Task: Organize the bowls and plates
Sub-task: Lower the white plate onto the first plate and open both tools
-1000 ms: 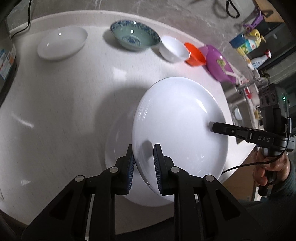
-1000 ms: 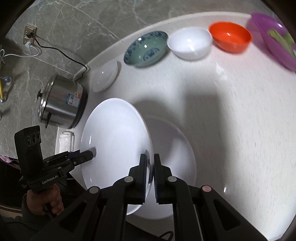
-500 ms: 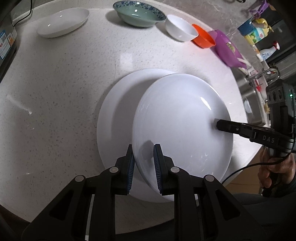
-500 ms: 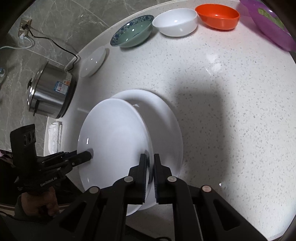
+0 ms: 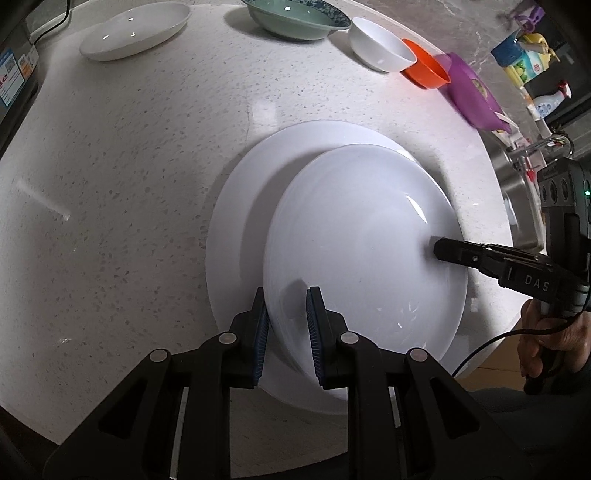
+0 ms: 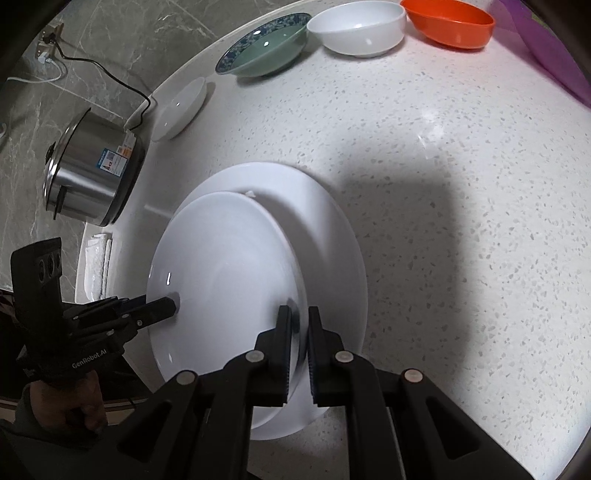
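Note:
Both grippers hold one white plate point(image 5: 362, 236) by opposite rims, just over a larger white plate point(image 5: 243, 206) lying on the white counter. My left gripper point(image 5: 286, 301) is shut on the held plate's near rim. My right gripper point(image 6: 297, 319) is shut on its opposite rim; the plate also shows in the right wrist view point(image 6: 225, 269), with the lower plate point(image 6: 332, 229) under it. The held plate overlaps the lower plate's near side, off-centre. I cannot tell whether the two plates touch.
Along the counter's back edge stand a small white dish point(image 5: 135, 31), a green-blue patterned bowl point(image 5: 295, 18), a white bowl point(image 5: 380, 48), an orange bowl point(image 5: 426, 68) and a purple dish point(image 5: 472, 96). A steel rice cooker point(image 6: 92, 170) stands at the left. A sink point(image 5: 517, 192) lies right.
The held plate has come down and forward over the larger plate, with both grippers still shut on it. The back row of bowls now looks farther away.

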The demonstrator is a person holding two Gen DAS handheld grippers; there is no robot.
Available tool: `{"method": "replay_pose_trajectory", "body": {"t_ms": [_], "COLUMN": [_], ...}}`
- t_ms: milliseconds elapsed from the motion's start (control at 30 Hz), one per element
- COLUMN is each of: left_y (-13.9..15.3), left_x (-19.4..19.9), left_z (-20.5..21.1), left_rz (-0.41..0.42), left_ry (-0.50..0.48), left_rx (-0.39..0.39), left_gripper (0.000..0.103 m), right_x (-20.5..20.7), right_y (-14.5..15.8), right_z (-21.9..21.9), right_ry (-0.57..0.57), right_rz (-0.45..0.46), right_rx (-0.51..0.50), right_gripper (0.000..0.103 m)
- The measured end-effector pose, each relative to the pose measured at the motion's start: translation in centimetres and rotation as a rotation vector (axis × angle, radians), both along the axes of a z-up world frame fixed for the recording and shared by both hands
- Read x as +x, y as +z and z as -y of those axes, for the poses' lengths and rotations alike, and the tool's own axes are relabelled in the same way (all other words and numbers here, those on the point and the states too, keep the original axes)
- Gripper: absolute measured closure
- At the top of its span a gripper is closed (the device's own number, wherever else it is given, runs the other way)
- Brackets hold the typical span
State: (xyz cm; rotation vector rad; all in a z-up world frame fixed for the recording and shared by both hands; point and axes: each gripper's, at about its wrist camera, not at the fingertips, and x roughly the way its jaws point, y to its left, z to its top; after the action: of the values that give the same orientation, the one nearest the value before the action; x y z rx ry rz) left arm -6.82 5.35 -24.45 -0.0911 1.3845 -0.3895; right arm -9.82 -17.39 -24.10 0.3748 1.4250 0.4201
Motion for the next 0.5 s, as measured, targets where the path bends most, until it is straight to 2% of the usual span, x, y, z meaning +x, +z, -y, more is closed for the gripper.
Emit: {"method": "replay_pose_trajectory", "body": {"t_ms": [167,500], "left_y": [-0.2,-0.1], "left_x": [0.1,-0.2], "left_z": [0.2,0.4], "left_rz": [0.013,0.041], "left_ry": [-0.005,-0.009], "left_rx": [0.01,0.039], "left_gripper": [0.085,0.084], "right_x": [0.1,0.3], "right_y": [-0.3,0.2], "right_z": [-0.2,-1.5], "right_ry": [0.001,0.066], "right_rz": [0.01,0.103], "right_rx": [-0.009,-0.098], "right_gripper": [0.093,0.09]}}
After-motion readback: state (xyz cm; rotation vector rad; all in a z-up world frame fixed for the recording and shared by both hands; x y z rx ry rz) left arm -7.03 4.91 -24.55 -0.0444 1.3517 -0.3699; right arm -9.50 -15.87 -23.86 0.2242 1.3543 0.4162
